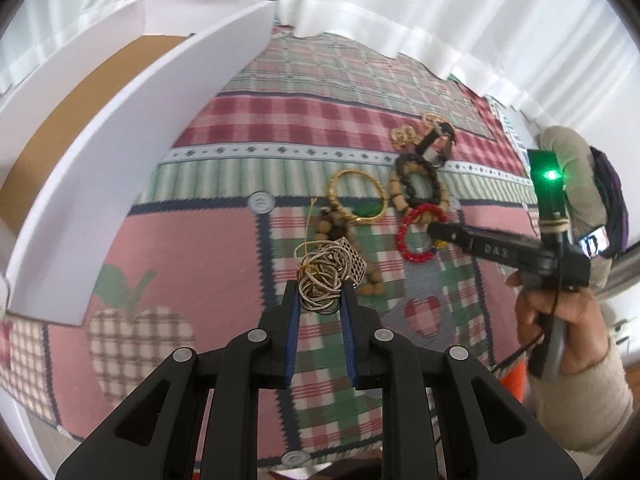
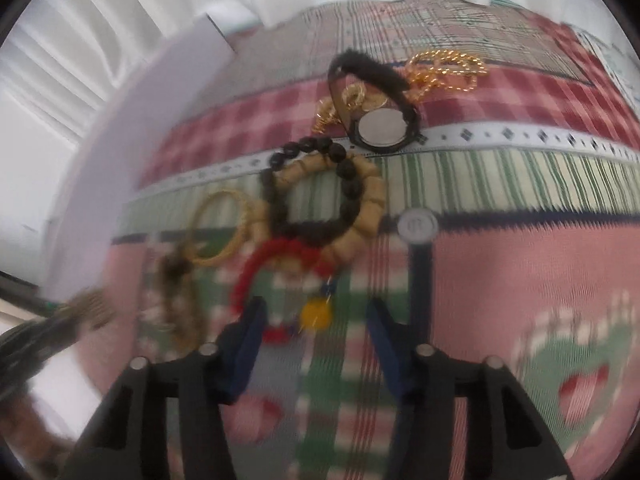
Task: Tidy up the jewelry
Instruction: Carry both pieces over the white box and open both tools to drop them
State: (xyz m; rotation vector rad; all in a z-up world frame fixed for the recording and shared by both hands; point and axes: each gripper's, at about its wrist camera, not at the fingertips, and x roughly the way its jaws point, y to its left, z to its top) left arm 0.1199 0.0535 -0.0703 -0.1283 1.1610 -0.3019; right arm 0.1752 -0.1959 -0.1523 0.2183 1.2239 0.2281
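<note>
held item: coiled silver chain necklace (image 1: 320,284), bunched in a loose tangle, pinched between the left gripper (image 1: 319,300) pads and lifted off the cloth
left gripper: closed on the chain, pointing steeply down
box: white cardboard box (image 1: 132,132), open top, brown floor, up and to the left of the left gripper in its own view; near wall stands between claw and floor, so my read is the chain has to clear that wall
right gripper: (image 2: 316,320) jaws part open, nothing pinched; red bead bracelet (image 2: 276,264) and its yellow charm (image 2: 317,314) lie between and just ahead of the tips
nearer hand: right one for the red bracelet, left one for the box
pile: gold bangle (image 1: 356,196), tan and black bead bracelets (image 1: 418,184), watch (image 2: 380,126), gold chain (image 2: 444,66), all clustered, some overlapping
surface: patchwork checked quilt (image 1: 224,248), pink, green, apple motifs
room: white curtains (image 1: 440,8) behind; right view motion-blurred, fine contact unclear
</note>
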